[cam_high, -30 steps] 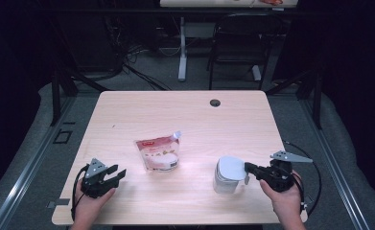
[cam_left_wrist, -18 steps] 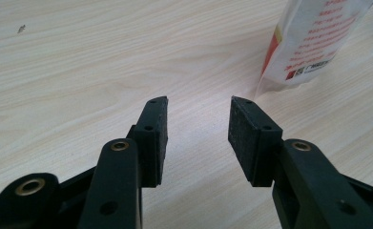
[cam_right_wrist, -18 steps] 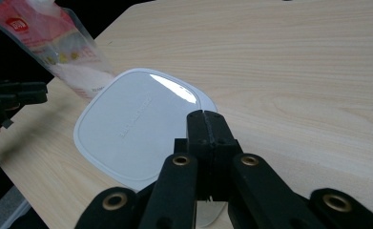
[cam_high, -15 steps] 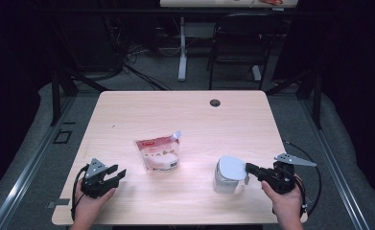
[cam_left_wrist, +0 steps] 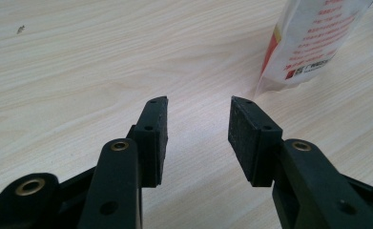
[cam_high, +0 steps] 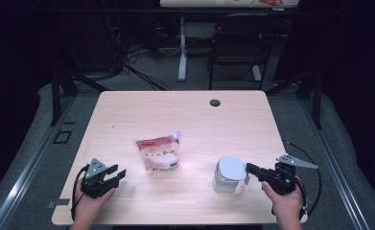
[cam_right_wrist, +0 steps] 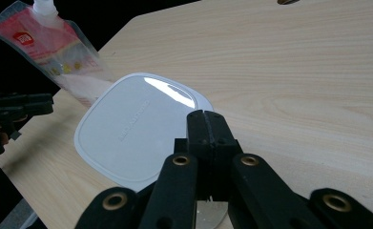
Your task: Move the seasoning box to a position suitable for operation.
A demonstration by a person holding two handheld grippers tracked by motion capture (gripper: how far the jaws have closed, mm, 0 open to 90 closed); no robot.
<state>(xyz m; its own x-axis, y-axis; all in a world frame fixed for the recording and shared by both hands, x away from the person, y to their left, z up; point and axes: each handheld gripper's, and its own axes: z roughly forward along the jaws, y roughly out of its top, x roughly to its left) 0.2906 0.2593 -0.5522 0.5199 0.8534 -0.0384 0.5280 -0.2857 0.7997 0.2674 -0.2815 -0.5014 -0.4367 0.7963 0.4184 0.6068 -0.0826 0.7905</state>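
Pale wood table (cam_high: 185,115) carries a spouted pouch (cam_high: 158,153) near its middle and a white-lidded jar (cam_high: 229,174) toward the front right. At the front left corner, the left hand (cam_high: 90,203) rests on the tabletop holding the left gripper (cam_high: 118,173) low and level, its jaws spread apart with nothing between them, aimed toward the pouch, which lies near but apart from them. At the front right, the right hand (cam_high: 287,203) holds the right gripper (cam_high: 248,168) level, pointing leftward at the jar; its jaws are pressed together and their tips reach the lid's (cam_right_wrist: 136,129) near edge. Whether anything is pinched between them cannot be told. The pouch lies flat, spout pointing away from the person.
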